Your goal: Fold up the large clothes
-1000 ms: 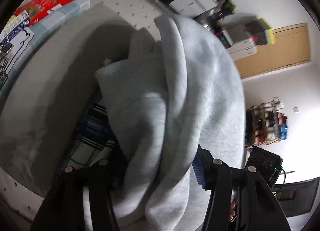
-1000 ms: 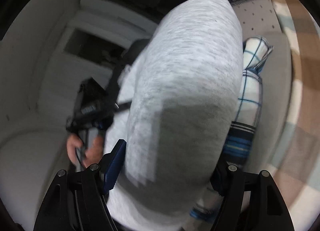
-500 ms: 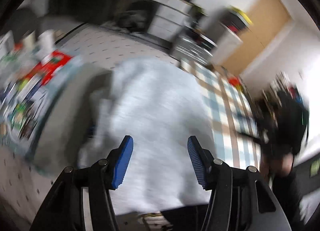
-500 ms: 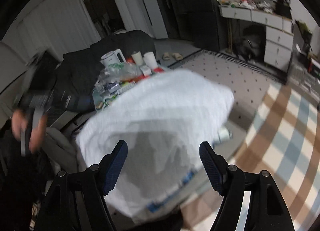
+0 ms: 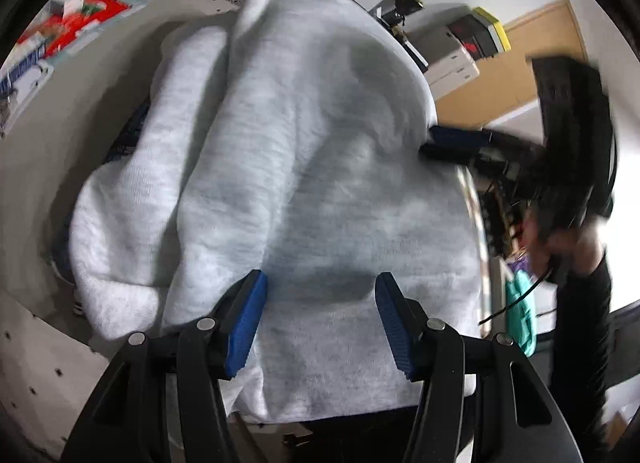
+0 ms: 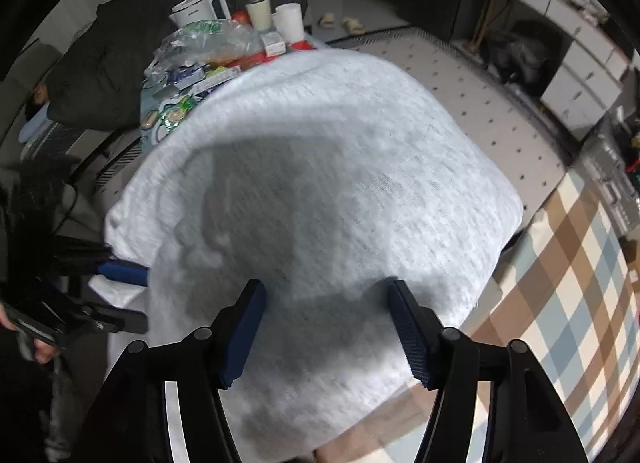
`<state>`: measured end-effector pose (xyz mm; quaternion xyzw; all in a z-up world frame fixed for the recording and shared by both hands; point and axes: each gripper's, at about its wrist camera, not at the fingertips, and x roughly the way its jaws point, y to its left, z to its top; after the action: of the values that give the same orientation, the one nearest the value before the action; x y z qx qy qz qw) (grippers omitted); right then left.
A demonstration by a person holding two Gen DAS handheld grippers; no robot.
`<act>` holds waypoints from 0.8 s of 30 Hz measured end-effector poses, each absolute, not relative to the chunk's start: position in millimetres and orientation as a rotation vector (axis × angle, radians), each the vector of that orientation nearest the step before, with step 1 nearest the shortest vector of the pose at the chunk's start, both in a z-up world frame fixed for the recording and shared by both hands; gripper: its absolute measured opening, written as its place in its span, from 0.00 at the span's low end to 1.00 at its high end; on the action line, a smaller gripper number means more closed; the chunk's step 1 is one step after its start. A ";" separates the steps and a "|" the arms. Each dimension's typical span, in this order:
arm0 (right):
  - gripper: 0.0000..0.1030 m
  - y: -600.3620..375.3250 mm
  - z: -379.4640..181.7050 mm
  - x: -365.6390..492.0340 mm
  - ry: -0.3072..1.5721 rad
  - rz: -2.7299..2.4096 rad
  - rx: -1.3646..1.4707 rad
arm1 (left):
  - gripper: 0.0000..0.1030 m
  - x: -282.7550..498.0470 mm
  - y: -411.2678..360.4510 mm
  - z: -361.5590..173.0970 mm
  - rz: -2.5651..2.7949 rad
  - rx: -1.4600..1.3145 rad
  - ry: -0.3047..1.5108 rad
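Item: one large light-grey sweatshirt (image 5: pixel 304 183), folded into a thick bundle. We find it lying over a dark blue plaid garment (image 5: pixel 132 131), which peeks out at the bundle's left edge; both sit on a grey cushioned surface (image 5: pixel 68 111).

Left gripper (image 5: pixel 320 319): we see its blue pads apart, about half spread, hovering above the near hem of the sweatshirt. Nothing is pinched between them; the cloth lies beneath, not held.

Right gripper (image 6: pixel 326 327): its jaws have just been closing and now stand roughly half spread over the grey bundle (image 6: pixel 320 191). We see fabric under the pads but no fold caught in them. In the left wrist view its blue fingers (image 5: pixel 456 139) reach the sweatshirt's far right edge; whether they touch it we cannot tell.

Surroundings, as we note them: a cluttered table with a white kettle (image 6: pixel 200 9) and paper cups (image 6: pixel 290 21) beyond the bundle, a checked rug (image 6: pixel 576 295) to the right, a dotted mat (image 6: pixel 472 95) farther off.
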<state>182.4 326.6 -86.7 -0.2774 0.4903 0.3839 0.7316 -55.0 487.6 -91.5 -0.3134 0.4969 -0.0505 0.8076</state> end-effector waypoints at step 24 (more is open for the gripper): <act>0.57 311.2 -54.1 96.0 0.991 0.967 -0.611 | 0.50 -82.2 463.7 -46.7 0.023 -0.509 1.058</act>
<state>96.0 311.2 -54.1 -0.2773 0.4497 0.4385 0.7271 -82.2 463.7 -46.7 -0.2401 0.4992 0.0109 0.8325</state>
